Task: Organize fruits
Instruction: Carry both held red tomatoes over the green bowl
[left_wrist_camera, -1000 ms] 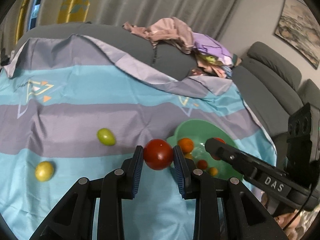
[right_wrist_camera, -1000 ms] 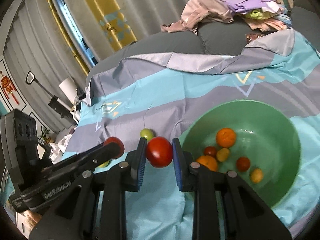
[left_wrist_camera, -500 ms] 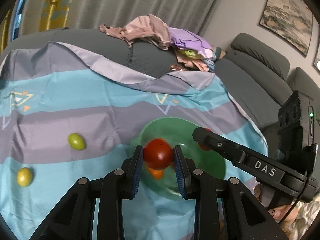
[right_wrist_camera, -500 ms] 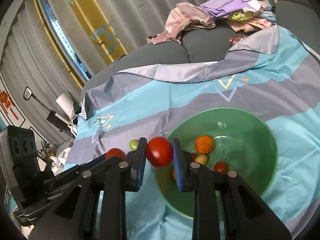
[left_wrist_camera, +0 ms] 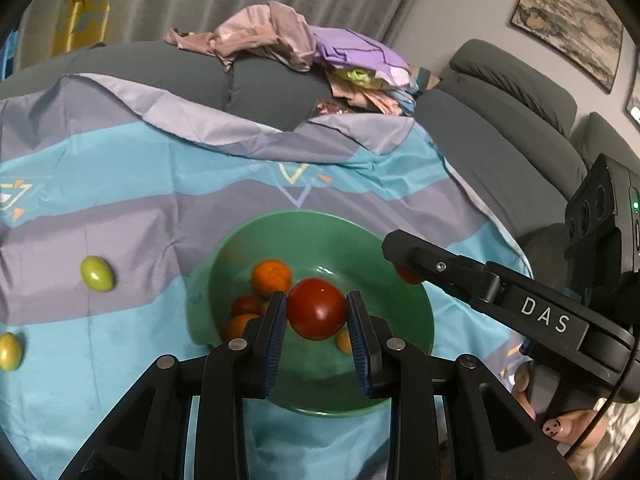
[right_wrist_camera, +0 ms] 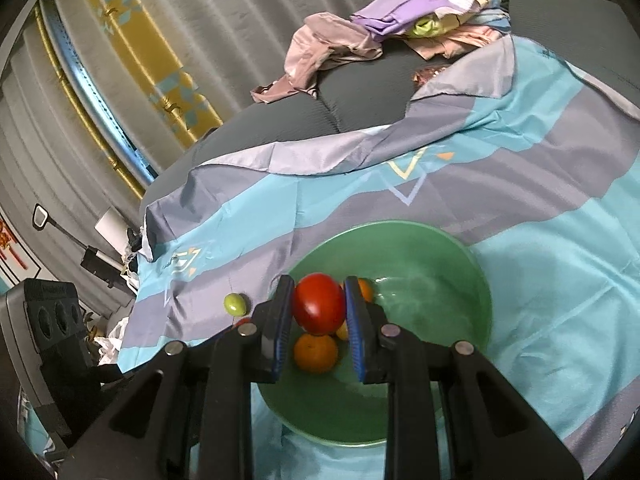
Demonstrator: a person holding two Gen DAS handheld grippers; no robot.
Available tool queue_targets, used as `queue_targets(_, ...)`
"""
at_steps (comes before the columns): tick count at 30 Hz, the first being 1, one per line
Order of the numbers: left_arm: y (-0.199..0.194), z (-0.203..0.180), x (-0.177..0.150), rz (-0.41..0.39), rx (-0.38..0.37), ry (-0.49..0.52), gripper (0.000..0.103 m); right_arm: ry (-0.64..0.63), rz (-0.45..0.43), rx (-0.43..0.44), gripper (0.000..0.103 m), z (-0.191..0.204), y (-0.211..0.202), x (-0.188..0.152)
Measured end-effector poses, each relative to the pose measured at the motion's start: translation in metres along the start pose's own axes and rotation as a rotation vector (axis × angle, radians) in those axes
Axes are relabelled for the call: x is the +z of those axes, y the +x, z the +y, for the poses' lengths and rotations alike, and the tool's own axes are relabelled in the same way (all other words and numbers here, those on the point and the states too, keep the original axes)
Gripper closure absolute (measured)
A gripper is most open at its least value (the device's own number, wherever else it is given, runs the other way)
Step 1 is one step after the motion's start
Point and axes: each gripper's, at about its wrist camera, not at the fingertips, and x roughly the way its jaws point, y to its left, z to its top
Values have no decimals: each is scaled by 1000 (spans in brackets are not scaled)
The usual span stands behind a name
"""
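Two red tomatoes are up in the air over the green bowl (left_wrist_camera: 404,280), one in each tool! The left gripper (left_wrist_camera: 317,316) is clamped on its red tomato (left_wrist_camera: 317,314), blue pads (left_wrist_camera: 276,332) pressing both flanks, and it hangs right above the bowl's hollow. Over in the right wrist view, the right gripper (right_wrist_camera: 318,312) squeezes the other red tomato (right_wrist_camera: 319,309) the same way, also poised over the bowl, nearer its left rim. From the left camera, the right tool reaches in from the right edge, its long black finger marked DAS, a sliver of its tomato (left_wrist_camera: 405,274) peeking out under the tip above the far right of the bowl.

Down in the bowl: an orange (left_wrist_camera: 271,277) towards the back, a small dark red fruit (left_wrist_camera: 246,306) beside it, another orange fruit (left_wrist_camera: 238,326) partly behind the left finger, and a small yellow-orange one (left_wrist_camera: 343,342) near the right pad.

Outside the bowl, on the blue and grey striped cloth (left_wrist_camera: 120,184), a green fruit (left_wrist_camera: 96,273) lies well to the left, and a yellow fruit (left_wrist_camera: 9,351) sits further out at the frame's edge. A heap of crumpled clothes (left_wrist_camera: 296,40) tops the grey sofa back behind. A hand with painted nails (left_wrist_camera: 560,430) grips the right tool's handle, lower right.
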Motion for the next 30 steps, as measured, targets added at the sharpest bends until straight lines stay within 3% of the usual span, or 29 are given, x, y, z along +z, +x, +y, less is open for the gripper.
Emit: queue_targets(30, 40, -15, -13, 123, 8, 51, 73, 42, 108, -97, 77, -27, 36, -2)
